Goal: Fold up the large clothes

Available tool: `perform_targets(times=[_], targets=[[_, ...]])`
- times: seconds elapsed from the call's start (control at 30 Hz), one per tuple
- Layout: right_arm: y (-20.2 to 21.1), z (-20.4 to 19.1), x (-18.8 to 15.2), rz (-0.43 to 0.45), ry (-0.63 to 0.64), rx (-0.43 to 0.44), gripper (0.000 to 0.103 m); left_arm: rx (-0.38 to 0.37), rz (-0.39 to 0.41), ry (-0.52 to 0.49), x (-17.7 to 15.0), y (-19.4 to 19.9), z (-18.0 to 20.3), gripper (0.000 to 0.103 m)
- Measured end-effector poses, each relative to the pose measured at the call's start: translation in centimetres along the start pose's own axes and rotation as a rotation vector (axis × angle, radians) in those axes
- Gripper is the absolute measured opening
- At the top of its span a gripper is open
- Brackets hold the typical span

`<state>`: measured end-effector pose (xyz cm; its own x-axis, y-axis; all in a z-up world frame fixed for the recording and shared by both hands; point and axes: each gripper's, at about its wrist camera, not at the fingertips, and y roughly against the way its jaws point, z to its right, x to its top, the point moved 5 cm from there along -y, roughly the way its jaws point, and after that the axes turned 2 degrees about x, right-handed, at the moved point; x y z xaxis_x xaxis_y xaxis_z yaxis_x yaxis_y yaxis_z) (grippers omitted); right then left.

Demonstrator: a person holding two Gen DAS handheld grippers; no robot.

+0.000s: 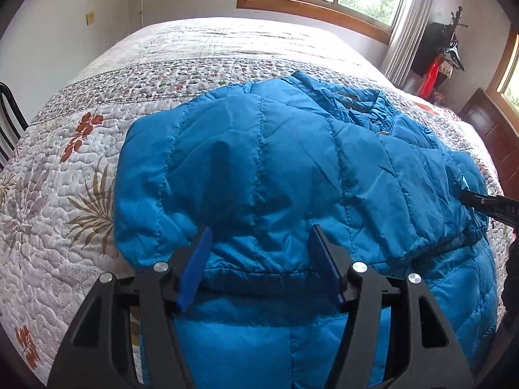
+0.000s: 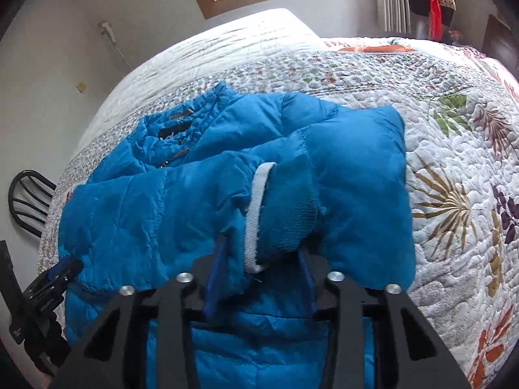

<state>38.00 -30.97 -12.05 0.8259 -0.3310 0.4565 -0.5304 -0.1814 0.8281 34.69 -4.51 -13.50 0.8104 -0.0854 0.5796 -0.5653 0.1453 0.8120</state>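
Quilted bed (image 1: 65, 178) under a window; blue jacket (image 1: 275, 162) lies mid-frame, sleeves folded in. Left gripper (image 1: 259, 259) apart, astride the fold, not pinching. Right gripper (image 2: 259, 256) clamped on the cuff (image 2: 285, 201). Likely next: release cuff, fold hem upward.

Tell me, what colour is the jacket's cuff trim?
The cuff trim is white, clearest in the right wrist view.

Slightly glossy quilted nylon jacket (image 1: 292, 168) (ribbed knit cuff (image 2: 285, 201)), matt stitched cotton bedspread (image 1: 65, 175)
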Motion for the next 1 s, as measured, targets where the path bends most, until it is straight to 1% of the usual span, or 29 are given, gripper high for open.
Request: perform_targets(times=[0.03, 0.1, 0.13, 0.23, 0.33, 0.4, 0.43, 0.47, 0.53, 0.57, 0.63, 0.67, 0.73, 0.8, 0.87, 0.93, 1.0], targets=[[0.2, -0.2, 0.0, 0.009, 0.002, 0.003, 0.022, 0.005, 0.004, -0.003, 0.0, 0.1, 0.0, 0.062], [1.3, -0.4, 0.1, 0.039, 0.009, 0.002, 0.016, -0.001, 0.006, -0.003, 0.0, 0.1, 0.0, 0.062], [1.8, -0.2, 0.2, 0.045, 0.002, 0.002, 0.015, -0.001, 0.006, -0.005, 0.0, 0.1, 0.0, 0.062], [1.8, 0.7, 0.2, 0.02, -0.021, -0.029, 0.015, -0.005, 0.004, -0.018, -0.1, 0.0, 0.1, 0.062], [-0.2, 1.4, -0.3, -0.031, -0.031, -0.053, 0.016, 0.009, 0.006, -0.036, -0.2, -0.4, 0.4, 0.062], [-0.7, 1.4, -0.4, -0.036, -0.021, -0.063, 0.017, 0.014, 0.005, -0.044, -0.3, -0.7, 0.4, 0.062], [-0.6, 1.4, -0.4, -0.031, -0.019, -0.069, 0.02, 0.014, 0.005, -0.044, -0.3, -0.7, 0.3, 0.062], [-0.2, 1.4, -0.3, -0.019, -0.019, -0.083, 0.022, 0.014, 0.005, -0.045, -0.3, -0.6, 0.3, 0.062], [1.2, 1.3, -0.2, 0.012, -0.022, -0.116, 0.034, 0.016, 0.003, -0.041, -0.3, -0.2, 0.2, 0.062], [2.4, 1.1, 0.0, 0.045, -0.017, -0.139, 0.038, 0.013, 0.01, -0.036, -0.2, 0.3, 0.2, 0.062], [5.1, 0.0, 0.3, 0.132, 0.019, -0.202, 0.039, 0.003, 0.039, -0.035, 0.1, 1.8, 0.4, 0.064], [6.3, -0.9, 0.3, 0.164, 0.049, -0.202, 0.039, -0.003, 0.056, -0.043, 0.2, 2.5, 0.7, 0.065], [7.6, -3.3, 0.0, 0.19, 0.108, -0.136, 0.039, -0.024, 0.077, -0.059, 0.2, 3.6, 1.5, 0.068], [7.3, -5.6, -0.6, 0.171, 0.16, -0.079, 0.039, -0.039, 0.073, -0.074, -0.2, 3.7, 2.3, 0.068], [5.9, -7.5, -1.4, 0.13, 0.207, -0.054, 0.039, -0.029, 0.064, -0.097, -0.6, 3.0, 2.8, 0.068], [3.8, -8.6, -2.2, 0.086, 0.239, -0.077, 0.037, -0.003, 0.046, -0.101, -0.9, 2.0, 2.8, 0.068], [1.6, -8.9, -2.7, 0.038, 0.245, -0.092, 0.037, -0.002, 0.02, -0.092, -1.1, 1.0, 2.5, 0.068]])
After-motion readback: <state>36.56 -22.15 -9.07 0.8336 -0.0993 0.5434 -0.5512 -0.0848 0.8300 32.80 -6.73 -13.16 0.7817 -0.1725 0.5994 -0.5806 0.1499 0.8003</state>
